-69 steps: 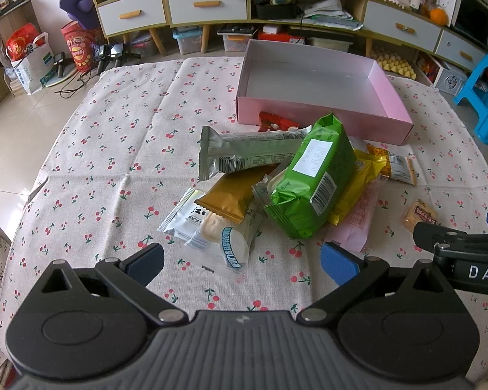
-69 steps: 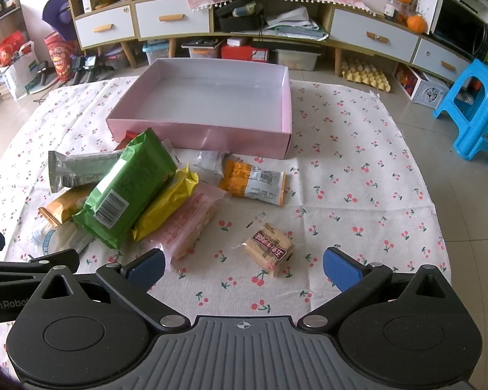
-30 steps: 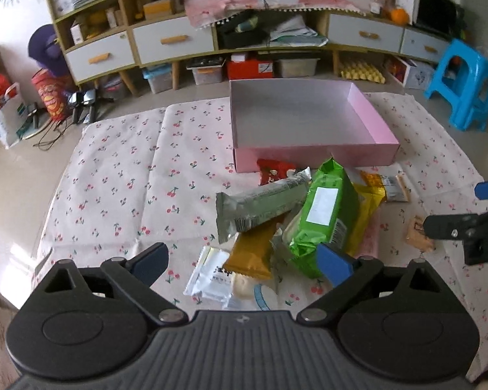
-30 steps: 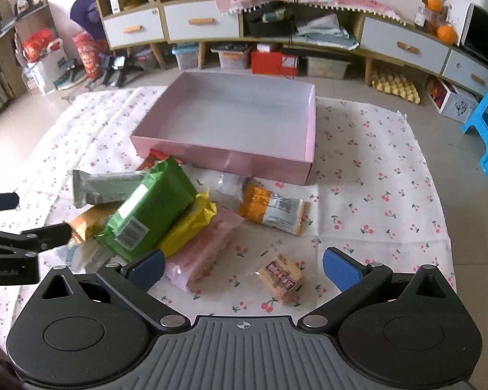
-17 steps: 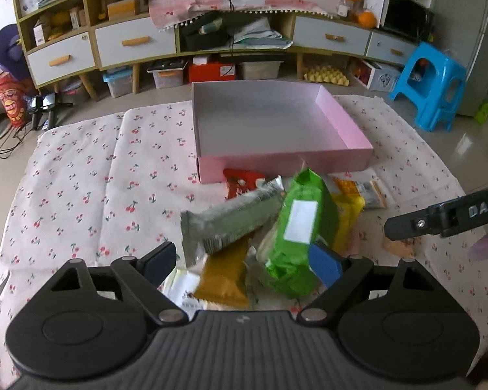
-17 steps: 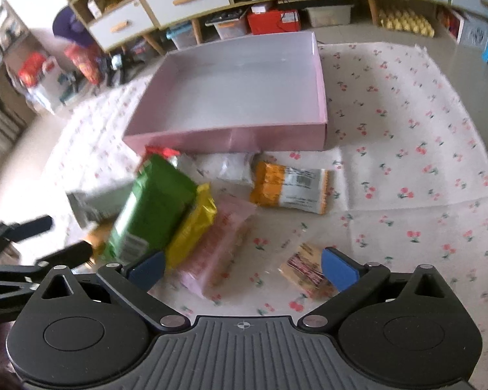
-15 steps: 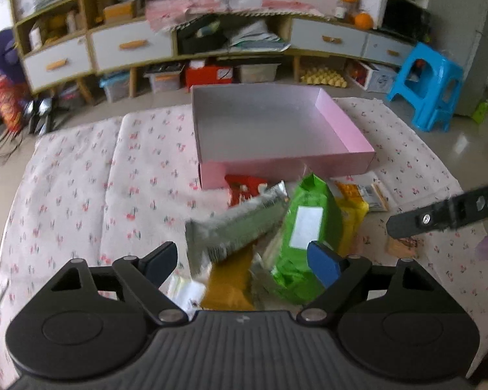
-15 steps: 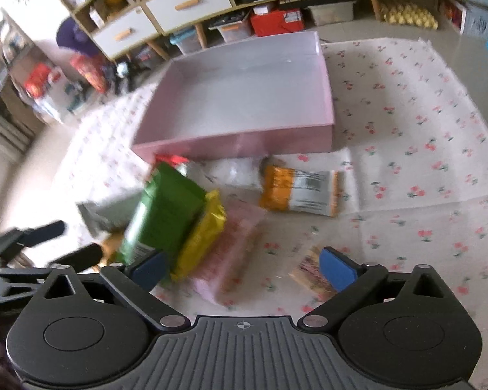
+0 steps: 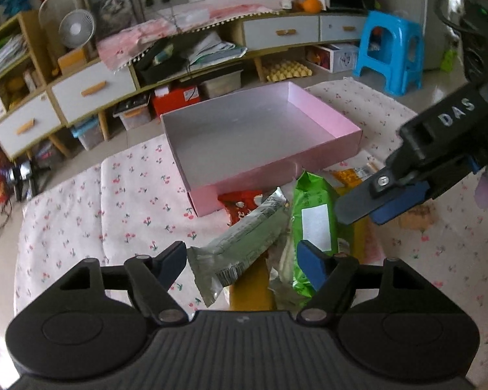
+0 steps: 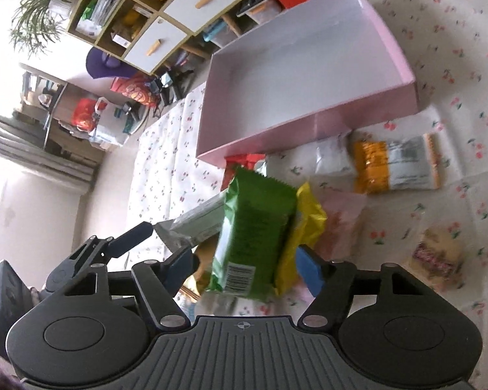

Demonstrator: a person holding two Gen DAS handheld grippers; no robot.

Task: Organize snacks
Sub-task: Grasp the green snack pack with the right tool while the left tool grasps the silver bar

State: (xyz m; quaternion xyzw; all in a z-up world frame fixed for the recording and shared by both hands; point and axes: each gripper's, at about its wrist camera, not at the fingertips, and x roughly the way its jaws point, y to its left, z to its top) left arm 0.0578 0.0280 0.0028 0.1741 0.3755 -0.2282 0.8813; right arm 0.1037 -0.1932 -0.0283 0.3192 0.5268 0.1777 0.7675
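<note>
Left wrist view: left tool (image 9: 242,258) closing, grey-green snack bar (image 9: 240,250) between its fingers at lower centre; pad contact unclear. Pink box (image 9: 260,139) mid-frame on the cherry-print cloth (image 9: 114,195).

Right wrist view: right tool (image 10: 244,268) closing around the green packet (image 10: 253,230) and yellow packet (image 10: 304,224), lower centre; firm grip can't be confirmed. Orange packet (image 10: 393,165) right of centre, below the box.

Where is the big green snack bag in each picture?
Left wrist view: the green snack bag lies low and right of centre, by the left gripper's right-hand jaw.
Right wrist view: the green snack bag sits bottom centre, between the right gripper's closing jaws.
Shared landmark: the pink box lies just beyond it in both.
</note>
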